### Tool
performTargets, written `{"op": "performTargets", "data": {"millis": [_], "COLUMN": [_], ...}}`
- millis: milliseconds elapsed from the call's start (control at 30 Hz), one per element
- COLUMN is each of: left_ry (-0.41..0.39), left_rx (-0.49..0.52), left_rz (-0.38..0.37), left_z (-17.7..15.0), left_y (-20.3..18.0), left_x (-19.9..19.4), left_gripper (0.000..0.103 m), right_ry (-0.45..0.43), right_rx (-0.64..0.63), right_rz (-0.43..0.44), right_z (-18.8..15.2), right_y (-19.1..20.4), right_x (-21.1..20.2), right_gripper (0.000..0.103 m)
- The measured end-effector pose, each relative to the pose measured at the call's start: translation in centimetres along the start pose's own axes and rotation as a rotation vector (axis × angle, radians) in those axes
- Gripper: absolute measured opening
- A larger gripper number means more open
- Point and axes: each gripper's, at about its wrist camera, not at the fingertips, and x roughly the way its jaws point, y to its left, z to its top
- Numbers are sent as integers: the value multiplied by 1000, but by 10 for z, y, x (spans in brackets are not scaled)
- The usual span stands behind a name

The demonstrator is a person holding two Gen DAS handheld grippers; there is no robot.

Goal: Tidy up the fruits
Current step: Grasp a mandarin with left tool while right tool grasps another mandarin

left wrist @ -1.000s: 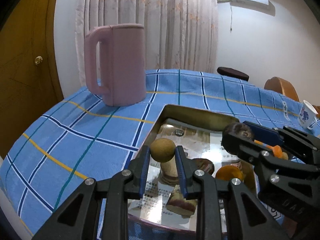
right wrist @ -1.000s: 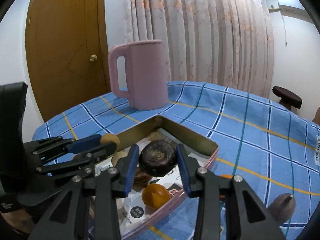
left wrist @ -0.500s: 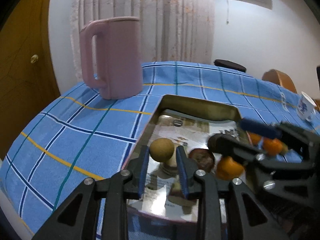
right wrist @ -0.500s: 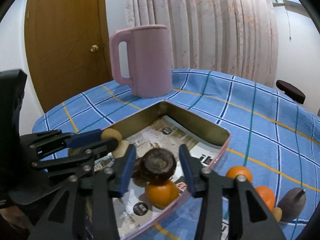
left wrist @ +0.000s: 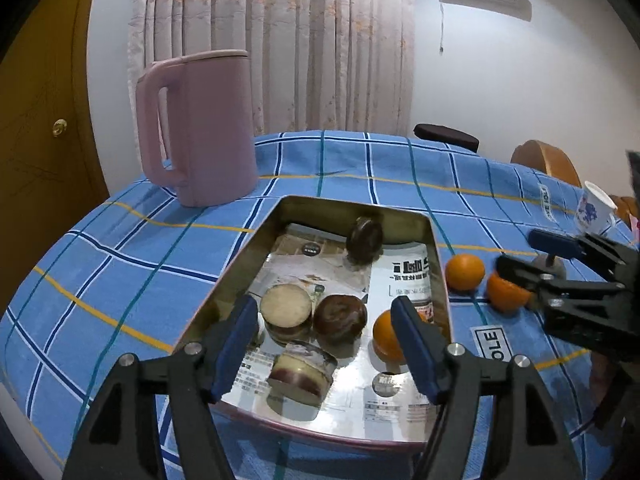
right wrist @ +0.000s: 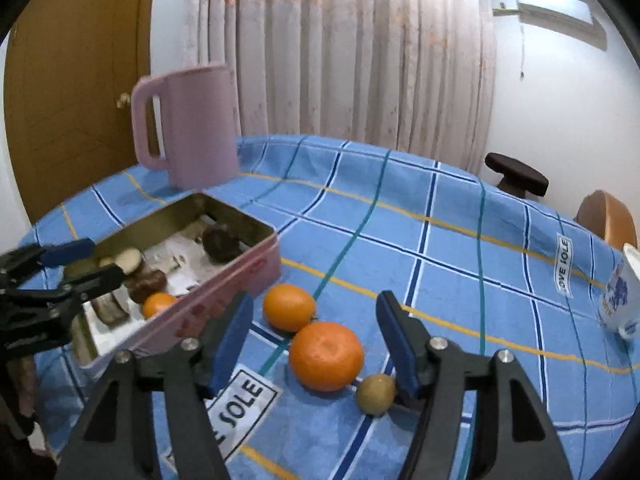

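A pink metal tin [left wrist: 436, 248] [right wrist: 224, 280] on the blue checked cloth holds an orange [left wrist: 386, 334] [right wrist: 158, 304], a dark round fruit [left wrist: 340, 318], a dark fruit at its far end [left wrist: 365, 237] [right wrist: 219, 242], and two cut pale pieces [left wrist: 286, 306]. My left gripper [left wrist: 326, 344] is open and empty over the tin's near end. My right gripper [right wrist: 316, 344] is open and empty, jaws either side of a large orange [right wrist: 326, 356]. A smaller orange [right wrist: 289, 307] and a small green-brown fruit [right wrist: 376, 394] lie beside it. The right gripper [left wrist: 532, 256] also shows in the left wrist view.
A tall pink jug [left wrist: 200, 128] [right wrist: 186, 124] stands behind the tin. A white patterned cup [right wrist: 622, 296] [left wrist: 592, 210] sits at the right. A dark grey pointed fruit [left wrist: 550, 266] lies behind the right gripper. A stool [right wrist: 516, 178] stands beyond the table edge.
Both grippers have opened and let go: the tan round fruit and the dark fruit now lie in the tin. My right gripper has moved right, out of the tin, to the oranges on the cloth.
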Motion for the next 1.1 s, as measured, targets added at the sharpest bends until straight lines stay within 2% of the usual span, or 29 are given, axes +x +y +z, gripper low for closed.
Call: {"op": "performTargets", "data": {"millis": [233, 300, 400, 533, 667, 833, 900, 1100], "left_ry": [-6, -13, -21, -29, -44, -43, -24, 73], "left_rx": [-29, -32, -28, -3, 57, 138, 164, 228], "left_rz": [1, -6, -23, -57, -96, -144, -184, -216], "left_z": [4, 6, 10, 16, 22, 24, 24, 17], "left_y": [7, 6, 2, -13, -43, -86, -103, -138], "left_x": [-4, -7, -9, -10, -12, -6, 1, 34], "left_gripper": [70, 70, 70, 70, 70, 70, 70, 70], "right_ry": [159, 155, 123, 29, -58, -88, -81, -81], "right_rx": [-73, -86, -49, -30, 77, 177, 208, 263], "right_rz": [8, -10, 26, -6, -42, -118, -133, -157], "right_z": [7, 7, 9, 6, -5, -23, -31, -46], "right_y": [21, 22, 18, 13, -15, -51, -61, -81], "right_x": [52, 55, 46, 16, -24, -50, -54, -61], "right_gripper": [56, 44, 42, 42, 42, 42, 42, 42]}}
